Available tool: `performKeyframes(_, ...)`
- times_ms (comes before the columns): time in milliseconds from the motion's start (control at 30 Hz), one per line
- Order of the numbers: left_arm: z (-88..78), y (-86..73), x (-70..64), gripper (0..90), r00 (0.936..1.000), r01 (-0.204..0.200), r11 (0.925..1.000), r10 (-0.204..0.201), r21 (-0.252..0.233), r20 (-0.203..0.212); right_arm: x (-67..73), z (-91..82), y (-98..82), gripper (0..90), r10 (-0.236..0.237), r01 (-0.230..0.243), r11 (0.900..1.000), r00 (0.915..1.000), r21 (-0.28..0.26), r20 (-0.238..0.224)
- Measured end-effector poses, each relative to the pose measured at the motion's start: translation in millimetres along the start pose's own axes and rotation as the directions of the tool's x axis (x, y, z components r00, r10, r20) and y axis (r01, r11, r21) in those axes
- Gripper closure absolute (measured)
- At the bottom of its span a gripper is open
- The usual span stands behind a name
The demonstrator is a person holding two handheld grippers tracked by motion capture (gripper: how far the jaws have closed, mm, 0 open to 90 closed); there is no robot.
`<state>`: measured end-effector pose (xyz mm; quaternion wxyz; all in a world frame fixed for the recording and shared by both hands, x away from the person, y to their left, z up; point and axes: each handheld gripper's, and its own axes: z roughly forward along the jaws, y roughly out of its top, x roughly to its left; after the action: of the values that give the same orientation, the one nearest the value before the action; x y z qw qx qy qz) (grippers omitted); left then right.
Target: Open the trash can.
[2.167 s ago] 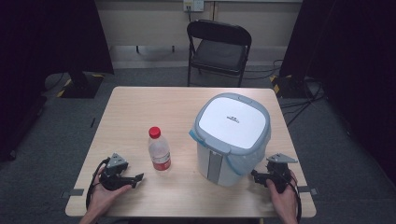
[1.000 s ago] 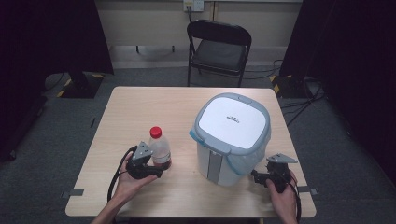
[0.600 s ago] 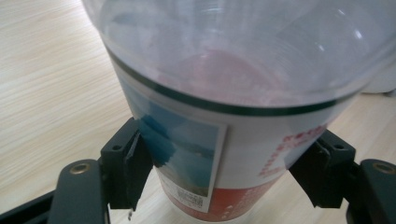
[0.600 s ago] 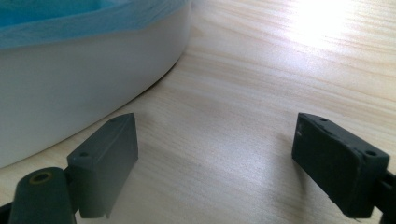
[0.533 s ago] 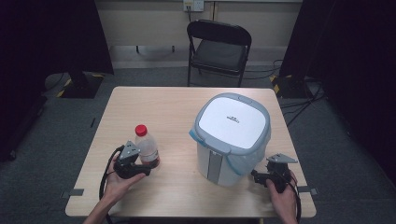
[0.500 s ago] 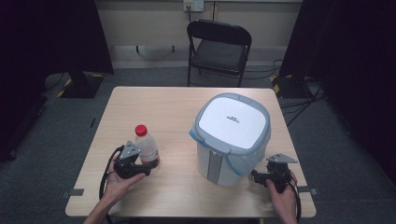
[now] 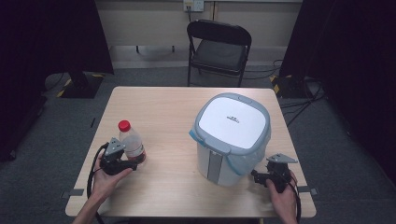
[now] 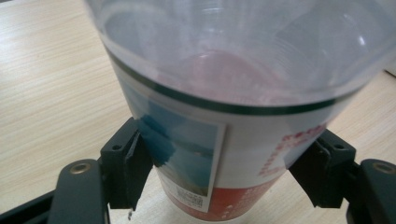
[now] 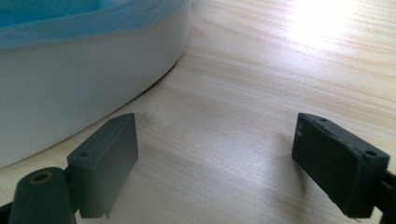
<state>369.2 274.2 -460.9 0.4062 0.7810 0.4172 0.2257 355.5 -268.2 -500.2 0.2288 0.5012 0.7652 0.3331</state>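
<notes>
The clear plastic bottle with a red cap [image 7: 131, 143] is clamped low on its label by the left gripper [image 7: 135, 162], upright near the left edge of the wooden table [image 7: 173, 112]. The white lidded bin with a blue liner [image 7: 231, 137] is not yet opened; beside it the right gripper [image 7: 256, 175] is held with jaws apart, empty.

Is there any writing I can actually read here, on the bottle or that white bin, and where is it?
No text reads clearly.
Bottle: its label carries red print at the right edge and a small barcode block low down, both too blurred to read.
Bin lid: a small dark logo mark in the middle, too small to read.
Left gripper, closed on the bottle: no markings.
</notes>
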Motion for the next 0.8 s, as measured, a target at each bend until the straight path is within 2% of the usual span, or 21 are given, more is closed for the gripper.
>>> performKeyframes(233, -0.6, -0.7, 2.2, 27.0, 0.9995, 0.027, 0.9996, -0.027, -0.008, 0.013, 0.0, 0.0, 0.0, 13.0, 0.000, 0.000, 1.000, 1.0000, 0.000, 0.000)
performKeyframes(300, -0.5, -0.9, 2.9, 20.5, 0.9989, 0.040, 0.9992, -0.040, -0.006, 0.025, 0.0, 0.0, 0.0, 13.1, 0.000, 0.000, 1.000, 1.0000, 0.000, 0.000)
performKeyframes(400, -1.8, -1.9, 4.0, 16.6, 0.9977, 0.061, 0.9980, -0.061, -0.015, 0.029, 0.0, 0.0, 0.0, 13.1, 0.000, 0.000, 1.000, 1.0000, 0.000, 0.000)
performKeyframes(800, -10.4, -9.5, 3.7, 15.7, 0.9951, 0.090, 0.9959, -0.091, 0.006, 0.039, 0.0, 0.0, 0.0, 13.1, 0.000, 0.000, 1.000, 1.0000, 0.000, 0.000)
